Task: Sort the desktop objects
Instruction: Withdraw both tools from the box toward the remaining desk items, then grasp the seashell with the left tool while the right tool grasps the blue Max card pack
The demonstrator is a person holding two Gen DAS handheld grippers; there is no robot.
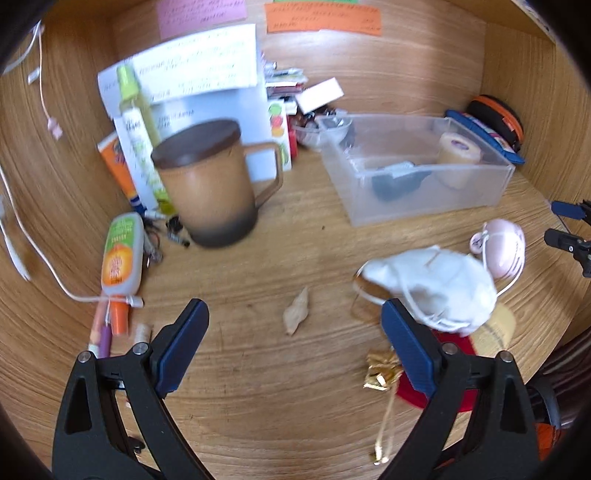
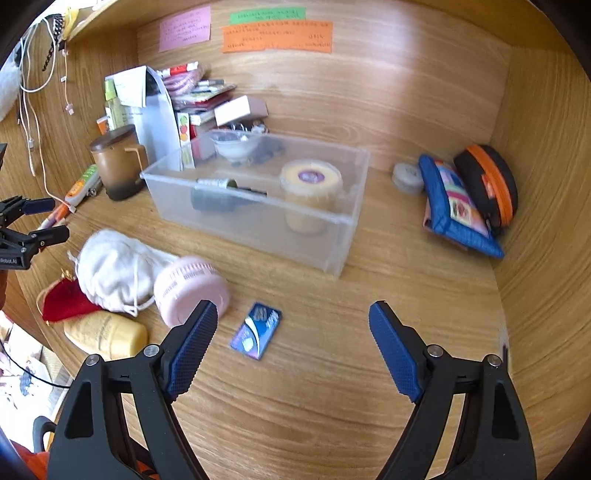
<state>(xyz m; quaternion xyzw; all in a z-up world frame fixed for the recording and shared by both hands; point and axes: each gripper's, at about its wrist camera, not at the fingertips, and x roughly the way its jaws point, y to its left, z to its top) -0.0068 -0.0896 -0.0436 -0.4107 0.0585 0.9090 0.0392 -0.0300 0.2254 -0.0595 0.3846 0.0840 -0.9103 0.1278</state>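
wooden surface (image 2: 332, 387) walled on three sides, clear bin (image 2: 343, 221) at frame centre. right gripper (image 2: 293, 325) hangs with jaws apart and empty; blue packet (image 2: 256, 329) lies flat between them at lower centre. left gripper (image 1: 295, 325), also apart, empty. best to straddle the packet's narrow edges, since it lies thin.

A home desk nook: wood-panelled walls with sticky notes (image 2: 277, 36) ahead of the jaws, charger cables (image 2: 35, 92) hanging left, lidded mug (image 1: 210, 184), papers (image 1: 192, 74).

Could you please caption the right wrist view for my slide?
Open right gripper above a blue packet on the desk, near a clear bin.
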